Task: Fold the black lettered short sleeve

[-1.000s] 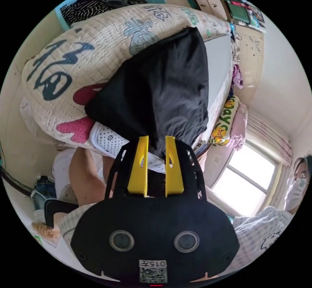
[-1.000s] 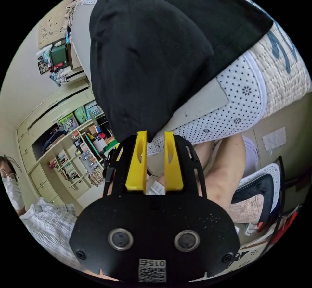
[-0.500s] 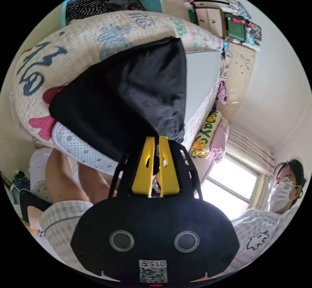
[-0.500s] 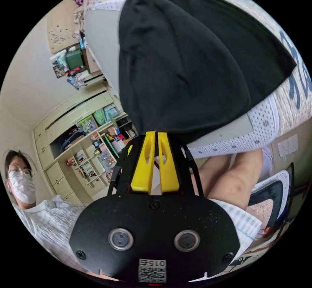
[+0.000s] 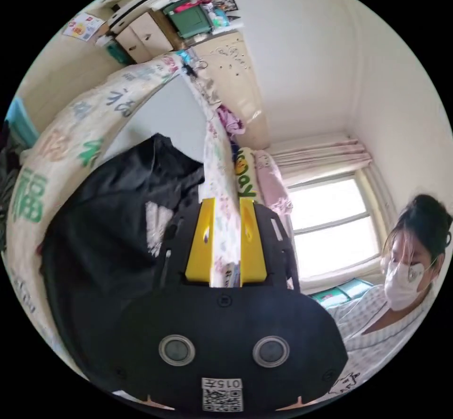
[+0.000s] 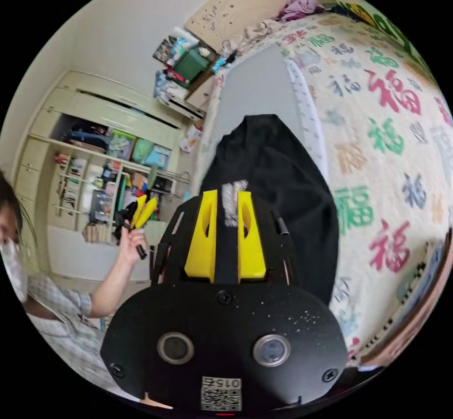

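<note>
Yellow wedge-shaped jaws on the left tool (image 5: pixel 226 206) stand parted with nothing between them, set in a matte black plastic housing, and the right tool (image 6: pixel 225 199) shows the same parted, empty jaws. Just beyond the right tool, the black lettered short sleeve (image 6: pixel 278 178) lies in a soft rumpled mound, white lettering showing, on the bed (image 6: pixel 387 121), whose quilted cream cover bears coloured characters; in the left gripper view it sits beside the jaws. In the right gripper view a person's hand (image 6: pixel 130 244) holds the left tool up, well apart from the shirt, before cluttered shelves (image 6: pixel 89 187).
</note>
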### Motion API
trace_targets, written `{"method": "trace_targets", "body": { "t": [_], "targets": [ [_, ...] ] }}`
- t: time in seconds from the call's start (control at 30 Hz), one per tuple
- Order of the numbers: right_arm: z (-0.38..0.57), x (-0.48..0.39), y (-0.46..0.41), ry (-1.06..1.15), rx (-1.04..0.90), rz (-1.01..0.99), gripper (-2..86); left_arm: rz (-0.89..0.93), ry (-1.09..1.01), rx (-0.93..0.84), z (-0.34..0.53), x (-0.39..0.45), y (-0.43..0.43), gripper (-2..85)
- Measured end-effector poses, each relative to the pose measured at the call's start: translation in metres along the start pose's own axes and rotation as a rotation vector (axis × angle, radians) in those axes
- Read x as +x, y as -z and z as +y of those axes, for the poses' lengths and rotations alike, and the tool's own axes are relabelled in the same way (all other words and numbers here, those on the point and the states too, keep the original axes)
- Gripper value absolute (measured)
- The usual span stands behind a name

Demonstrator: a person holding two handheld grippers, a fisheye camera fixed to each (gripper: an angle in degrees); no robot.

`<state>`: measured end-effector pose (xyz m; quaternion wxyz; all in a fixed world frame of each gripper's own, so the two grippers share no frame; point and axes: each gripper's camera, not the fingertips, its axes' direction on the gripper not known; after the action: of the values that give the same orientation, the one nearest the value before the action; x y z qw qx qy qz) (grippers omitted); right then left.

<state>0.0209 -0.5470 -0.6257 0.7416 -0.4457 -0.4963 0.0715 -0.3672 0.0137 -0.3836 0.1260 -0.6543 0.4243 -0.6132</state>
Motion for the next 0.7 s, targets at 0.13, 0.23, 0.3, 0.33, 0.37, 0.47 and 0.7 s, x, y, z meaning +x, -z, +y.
{"method": "trace_targets", "body": {
  "t": [0.13,0.23,0.3,0.33,0.37,0.47,0.7],
  "targets": [
    [0.109,0.099,0.023,-0.258,-0.151,0.193,10.1,-0.322,0.204,-0.071,0.079,-0.059,0.052,8.9],
    [0.181,0.148,0.032,-0.432,-0.265,0.277,11.5,-0.522,0.373,-0.130,0.146,-0.093,0.093,10.2],
    [0.210,0.163,0.031,-0.496,-0.327,0.279,11.9,-0.633,0.437,-0.219,0.184,-0.101,0.106,11.4],
    [0.221,0.169,0.027,-0.515,-0.357,0.268,12.0,-0.652,0.446,-0.231,0.191,-0.101,0.107,11.5],
    [0.228,0.171,0.022,-0.523,-0.382,0.262,11.7,-0.678,0.454,-0.248,0.200,-0.101,0.108,11.9],
    [0.225,0.169,0.014,-0.517,-0.384,0.294,10.2,-0.695,0.443,-0.297,0.206,-0.102,0.097,11.3],
    [0.206,0.157,0.008,-0.416,-0.461,0.253,2.4,-0.676,0.420,-0.436,0.192,-0.096,0.066,1.3]
  ]
}}
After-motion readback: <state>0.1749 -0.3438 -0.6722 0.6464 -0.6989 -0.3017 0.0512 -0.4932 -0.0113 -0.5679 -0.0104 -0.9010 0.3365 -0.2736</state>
